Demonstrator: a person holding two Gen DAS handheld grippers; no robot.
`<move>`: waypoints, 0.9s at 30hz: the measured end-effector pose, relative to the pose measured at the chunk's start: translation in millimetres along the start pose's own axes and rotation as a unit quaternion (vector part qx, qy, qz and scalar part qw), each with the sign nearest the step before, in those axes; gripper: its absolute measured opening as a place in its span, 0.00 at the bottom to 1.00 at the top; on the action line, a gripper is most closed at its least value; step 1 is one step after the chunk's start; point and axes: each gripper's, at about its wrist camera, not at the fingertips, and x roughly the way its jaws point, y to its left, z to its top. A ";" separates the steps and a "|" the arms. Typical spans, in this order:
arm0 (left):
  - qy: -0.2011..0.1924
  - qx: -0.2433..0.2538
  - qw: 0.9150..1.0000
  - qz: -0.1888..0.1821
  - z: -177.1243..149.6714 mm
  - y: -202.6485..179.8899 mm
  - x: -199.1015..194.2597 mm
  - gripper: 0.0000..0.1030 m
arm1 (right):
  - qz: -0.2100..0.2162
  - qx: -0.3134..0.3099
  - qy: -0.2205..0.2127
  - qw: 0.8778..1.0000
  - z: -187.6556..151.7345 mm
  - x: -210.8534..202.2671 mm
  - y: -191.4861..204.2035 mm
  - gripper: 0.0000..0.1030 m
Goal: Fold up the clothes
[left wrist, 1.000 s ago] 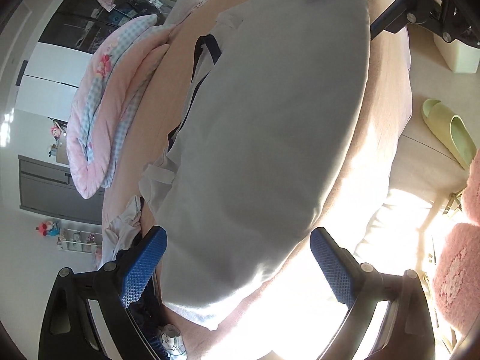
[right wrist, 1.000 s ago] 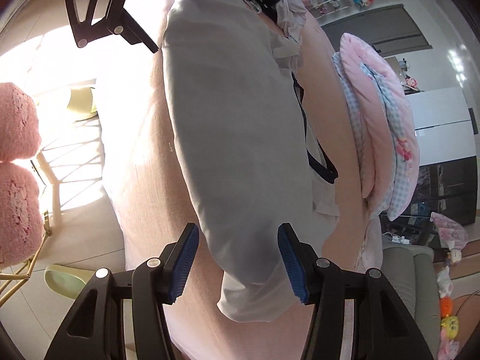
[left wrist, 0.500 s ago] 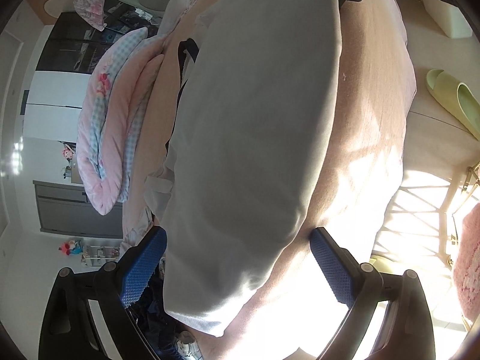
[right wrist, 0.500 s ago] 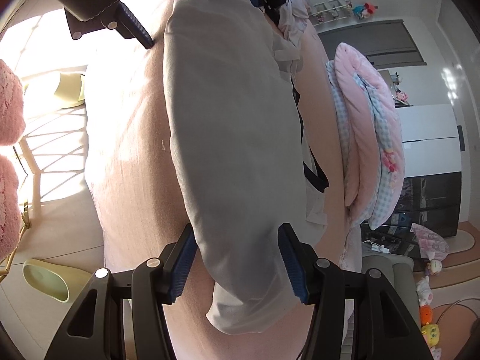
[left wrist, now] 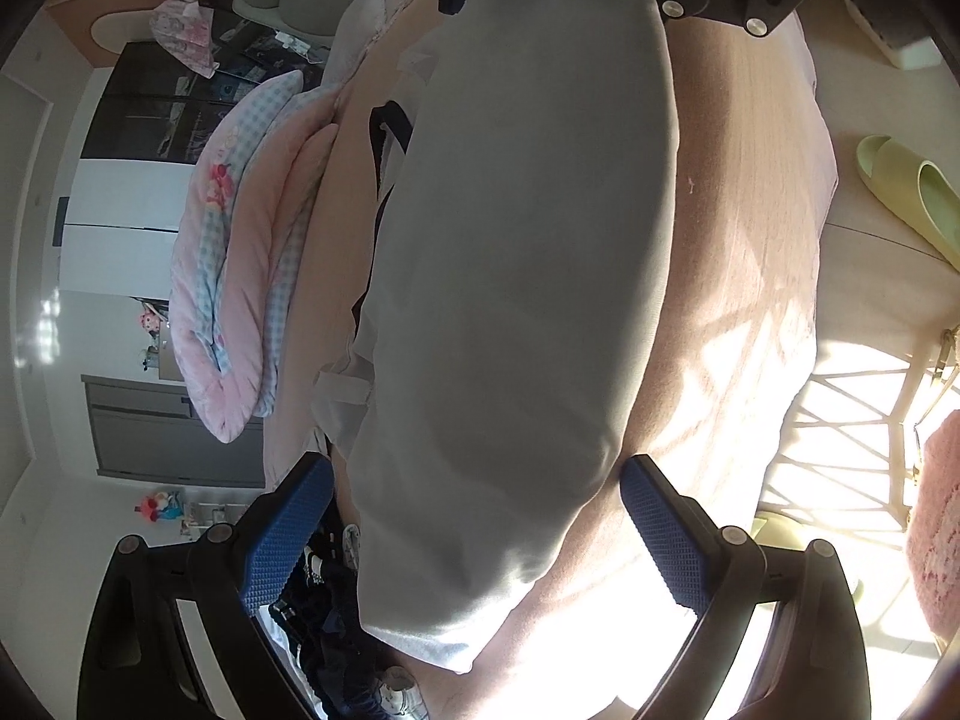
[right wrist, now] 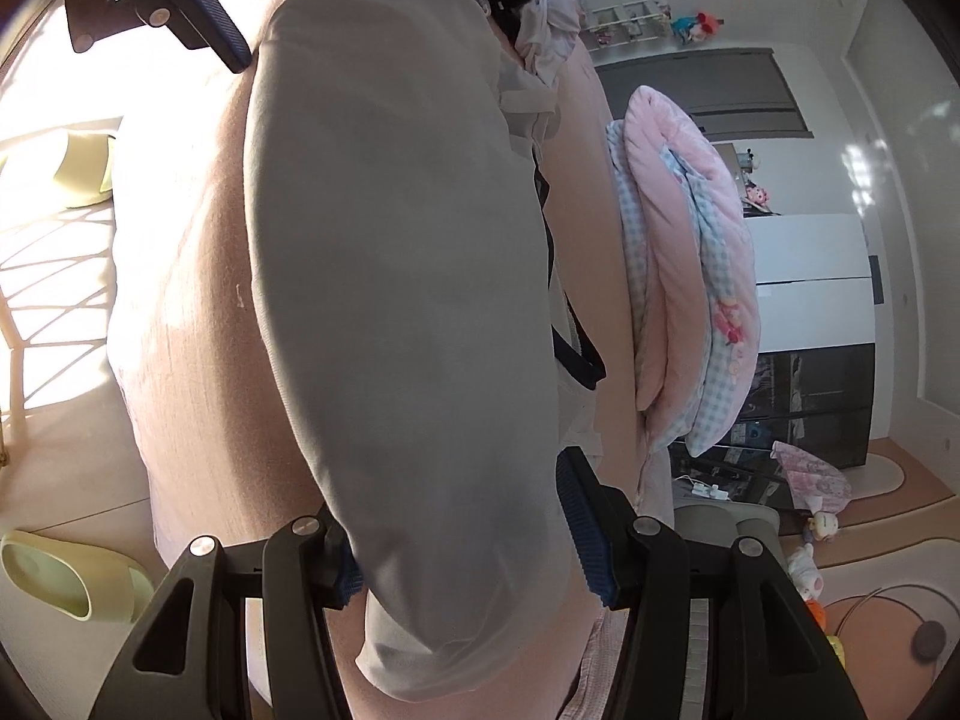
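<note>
A long grey cloth garment [left wrist: 516, 300] lay stretched across the pink bed [left wrist: 738, 276], running straight from one tool to the other. The left tool [left wrist: 477, 534] had its blue ribbed pads spread wide, one on each side of the near end of the garment, and neither pad pressed on the cloth, so it was released. The right tool [right wrist: 459, 540] stood at the opposite end with the grey cloth filling the gap between its pads; the cloth covered one pad and I could not tell whether the pads were pinching it or only sitting beside it. Beside the garment, on the side away from the sunlit floor, a dark strap [right wrist: 576, 348] lay on the bed, and beyond that a rolled pink and blue checked quilt [left wrist: 240, 276]. A heap of dark and pale clothes [left wrist: 336, 630] sat just by the left tool. Off the bed's edge, a pale green slipper [left wrist: 918, 198] rested on the floor
</note>
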 end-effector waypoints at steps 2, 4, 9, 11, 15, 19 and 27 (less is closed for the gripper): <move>-0.004 0.005 1.000 0.003 -0.4 -0.7 -0.9 0.95 | -0.006 -0.007 -0.006 1.000 3.1 3.3 2.2 0.53; -0.007 0.009 1.000 0.007 -0.3 0.0 -1.9 0.95 | -0.005 -0.009 -0.010 1.000 5.5 7.4 3.0 0.53; -0.011 0.005 1.000 0.015 1.6 5.2 -3.8 0.95 | -0.008 -0.011 -0.014 1.000 9.8 14.3 5.8 0.53; -0.012 0.002 1.000 0.022 3.1 7.0 -4.6 0.95 | -0.011 -0.012 -0.016 1.000 9.4 14.0 7.1 0.53; -0.019 0.004 0.999 0.033 4.8 6.9 -6.7 0.95 | 0.045 -0.002 -0.017 0.999 7.2 15.7 0.7 0.31; -0.020 -0.010 0.999 0.030 3.6 10.5 -7.8 0.95 | 0.062 -0.005 -0.020 0.998 5.8 14.1 -6.7 0.23; -0.046 0.006 0.997 0.064 -3.4 -1.9 -11.3 0.95 | 0.086 0.049 -0.023 0.995 10.1 10.4 -40.7 0.22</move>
